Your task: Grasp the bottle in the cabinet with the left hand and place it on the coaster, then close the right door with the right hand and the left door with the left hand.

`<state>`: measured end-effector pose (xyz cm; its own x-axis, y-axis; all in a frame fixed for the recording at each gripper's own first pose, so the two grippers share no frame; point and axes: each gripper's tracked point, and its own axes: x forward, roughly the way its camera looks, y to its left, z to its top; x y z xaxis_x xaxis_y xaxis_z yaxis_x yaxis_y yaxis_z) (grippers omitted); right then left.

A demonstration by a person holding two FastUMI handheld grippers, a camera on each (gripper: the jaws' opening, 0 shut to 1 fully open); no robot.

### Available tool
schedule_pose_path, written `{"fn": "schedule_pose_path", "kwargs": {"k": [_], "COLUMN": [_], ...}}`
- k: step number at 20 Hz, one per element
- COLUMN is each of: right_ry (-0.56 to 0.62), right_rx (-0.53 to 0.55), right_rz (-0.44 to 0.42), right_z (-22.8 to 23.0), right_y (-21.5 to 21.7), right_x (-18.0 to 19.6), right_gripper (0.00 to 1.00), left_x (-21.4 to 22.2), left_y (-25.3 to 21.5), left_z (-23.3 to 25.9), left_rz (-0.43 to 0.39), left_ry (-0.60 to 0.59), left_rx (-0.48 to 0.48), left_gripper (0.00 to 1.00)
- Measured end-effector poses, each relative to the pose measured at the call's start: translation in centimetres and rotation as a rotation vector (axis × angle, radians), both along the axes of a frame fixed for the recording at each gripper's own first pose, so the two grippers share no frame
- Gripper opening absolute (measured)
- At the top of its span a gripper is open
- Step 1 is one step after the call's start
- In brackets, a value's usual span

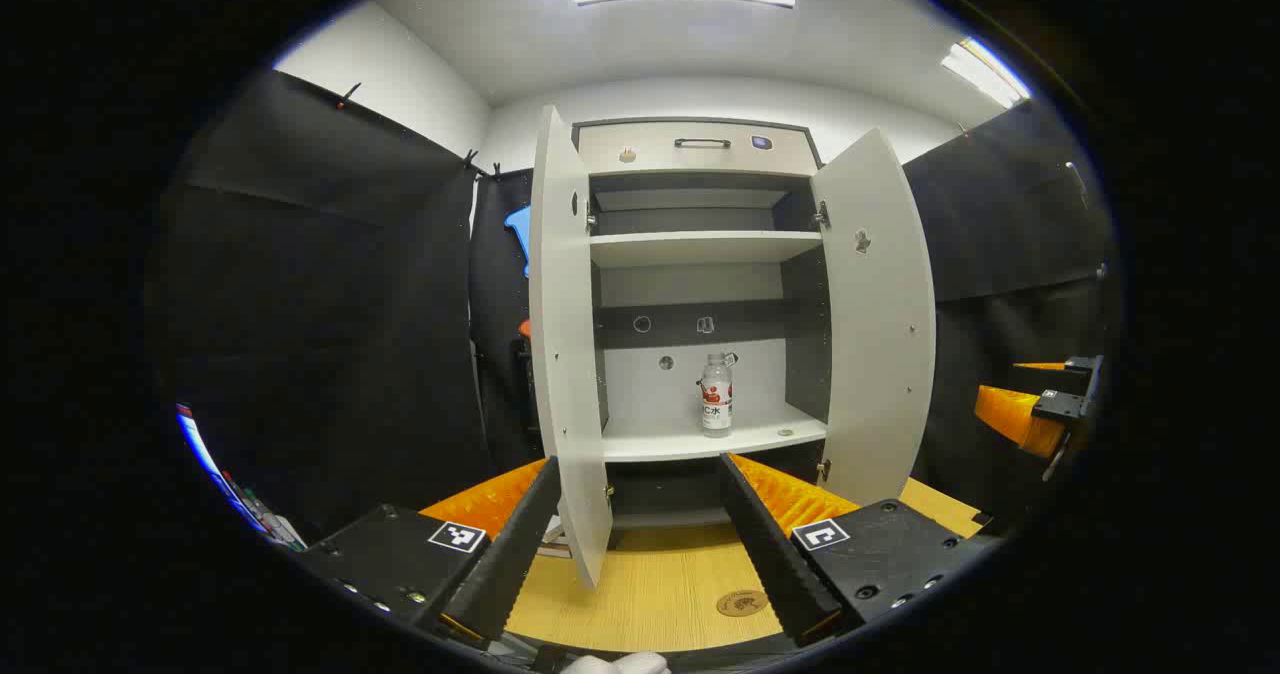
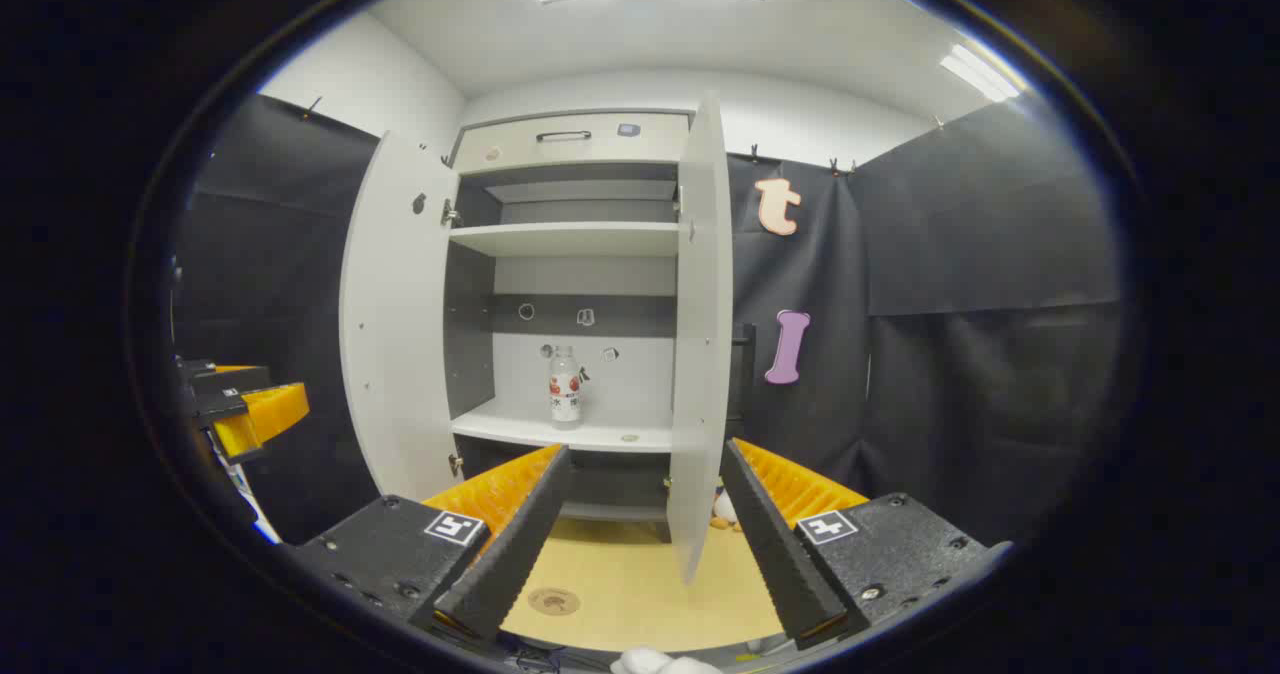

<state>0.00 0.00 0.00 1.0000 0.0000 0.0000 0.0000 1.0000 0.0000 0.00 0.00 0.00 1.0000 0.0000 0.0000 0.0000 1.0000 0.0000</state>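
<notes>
**A:** How far along is this, would you say?

**B:** Right at the start, I'd judge. The bottle stands upright on the lower shelf of the cabinet, toward the shelf's right half and back from its front edge. Nothing touches it. Both doors hang wide open.

**A:** And the coaster?

**B:** The coaster lies bare on the bench, in front of the cabinet and near the bench's front edge. So the grasp, the placing and both door closings are all left to do.

**A:** What are the tools doing?

**B:** The left hand-held gripper has its fingers spread wide with nothing between them, held back over the bench's front edge and facing the cabinet. The right hand-held gripper is likewise spread and empty.

**A:** Anything in the way?

**B:** The left door swings out toward the left hand-held gripper, its edge standing between the fingers in that view, so the reach probably has to pass to the right of it. The right door juts out the same way ahead of the right one. A small round thing lies on the shelf near the bottle; I cannot tell what it is. The upper shelf is bare.
</notes>
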Motion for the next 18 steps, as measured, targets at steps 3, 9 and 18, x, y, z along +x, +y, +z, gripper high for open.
{"fn": "schedule_pose_path", "kwargs": {"k": [3,9,18], "right_ry": [-0.003,0.007,0.043], "right_rx": [-0.001,-0.015,-0.025], "right_rz": [-0.011,-0.007,0.029], "right_z": [0.0,0.3,0.3], "right_y": [0.0,0.5,0.3], "right_x": [-0.3,-0.6,0.5], "right_gripper": [0.99,0.99,0.99], "left_x": [-0.4,-0.4,4.7], "left_y": [0.3,0.7,-1.7], "left_z": [-0.4,-0.9,-1.2], "left_rz": [0.0,0.0,-0.023], "left_ry": [0.006,0.016,0.0], "left_rx": [0.002,-0.007,-0.018], "left_gripper": [0.95,0.95,0.95]}}
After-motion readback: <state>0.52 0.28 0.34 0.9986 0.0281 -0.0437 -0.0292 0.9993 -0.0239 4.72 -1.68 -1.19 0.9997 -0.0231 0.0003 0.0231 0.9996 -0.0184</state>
